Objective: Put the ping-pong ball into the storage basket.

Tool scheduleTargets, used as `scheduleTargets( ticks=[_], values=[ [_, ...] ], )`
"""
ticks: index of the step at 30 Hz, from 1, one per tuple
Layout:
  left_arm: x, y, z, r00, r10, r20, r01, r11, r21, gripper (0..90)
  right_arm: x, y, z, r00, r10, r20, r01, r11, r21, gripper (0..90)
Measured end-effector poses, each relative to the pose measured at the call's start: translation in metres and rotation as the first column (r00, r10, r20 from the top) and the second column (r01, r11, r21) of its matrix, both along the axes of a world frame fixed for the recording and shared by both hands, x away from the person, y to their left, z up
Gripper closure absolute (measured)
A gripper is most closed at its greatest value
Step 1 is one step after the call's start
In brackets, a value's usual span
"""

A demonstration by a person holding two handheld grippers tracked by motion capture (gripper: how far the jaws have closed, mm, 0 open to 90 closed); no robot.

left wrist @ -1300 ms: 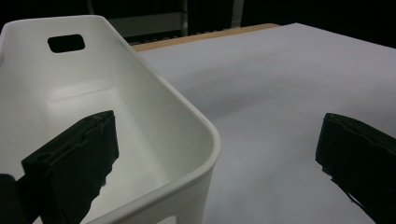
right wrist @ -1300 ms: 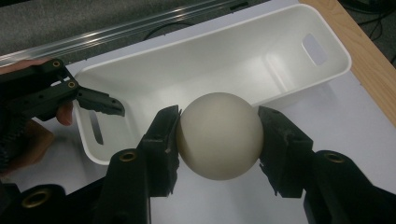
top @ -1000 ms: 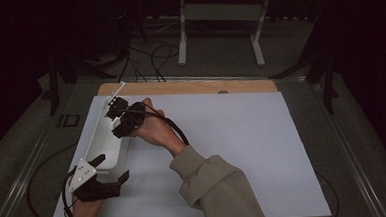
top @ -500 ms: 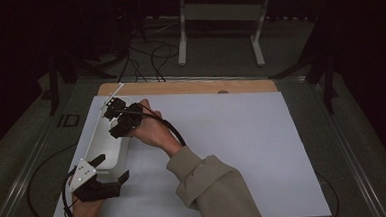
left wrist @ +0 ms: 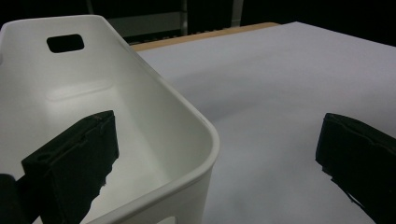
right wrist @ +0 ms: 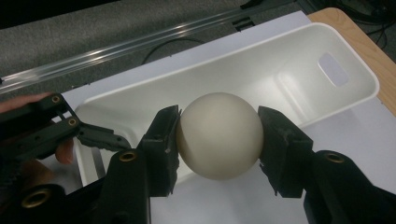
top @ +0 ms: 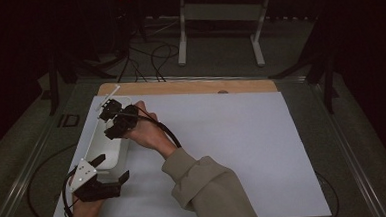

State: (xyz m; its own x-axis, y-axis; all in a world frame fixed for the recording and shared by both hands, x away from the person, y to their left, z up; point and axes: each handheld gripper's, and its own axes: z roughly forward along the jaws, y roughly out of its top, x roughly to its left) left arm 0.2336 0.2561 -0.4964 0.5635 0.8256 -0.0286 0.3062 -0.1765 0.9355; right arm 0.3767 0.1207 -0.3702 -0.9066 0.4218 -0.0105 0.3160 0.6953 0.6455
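Observation:
A cream ball [right wrist: 218,135] sits between the pads of my right gripper [right wrist: 218,142], which is shut on it. The ball hangs just above the white plastic bin [right wrist: 289,65], over its near end. In the high view the right gripper [top: 114,117] is over the far part of the bin [top: 108,152] at the table's left. My left gripper [top: 111,168] is open at the bin's near end. One of its jaws is inside the bin [left wrist: 154,102] and the other is outside over the table, with the left gripper [left wrist: 215,140] astride the wall without pressing on it.
The white table top [top: 233,151] stretches wide to the right of the bin. A wooden strip [top: 190,87] runs along its far edge. Cables [top: 153,55] and a metal stand [top: 221,17] lie on the dark floor beyond. The right forearm [top: 205,183] crosses the table's front.
My right gripper has drifted slightly left over the bin with the ball still in it. The left gripper and the bin have stayed put.

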Motion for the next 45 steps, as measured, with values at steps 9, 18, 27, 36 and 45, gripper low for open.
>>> scheduleTargets(
  ticks=[9,18,27,36,45],
  values=[
    [0.0,0.0,0.0,1.0,-0.001,0.0,0.001,1.0,-0.001,0.0,-0.001,0.006,0.0,1.0,0.009,0.001,-0.009,1.0,0.022,50.0],
    [0.0,0.0,0.0,1.0,-0.001,-0.002,0.001,1.0,-0.002,0.0,-0.002,0.011,-0.001,0.9999,0.01,0.004,-0.01,0.999,0.033,49.9],
    [0.0,0.0,0.0,1.0,-0.001,-0.002,0.001,1.0,-0.001,0.0,-0.003,0.014,-0.002,0.9999,0.003,0.011,-0.004,1.0,0.031,49.8],
    [-0.001,0.0,0.0,1.0,-0.001,-0.001,0.001,1.0,-0.002,0.0,-0.003,0.019,-0.005,1.0,-0.003,0.008,0.003,0.999,0.041,49.8],
    [-0.001,0.0,0.0,1.0,-0.001,0.0,0.001,1.0,-0.002,0.0,-0.004,0.024,-0.009,1.0,-0.007,-0.002,0.007,0.999,0.038,11.4]
  ],
)
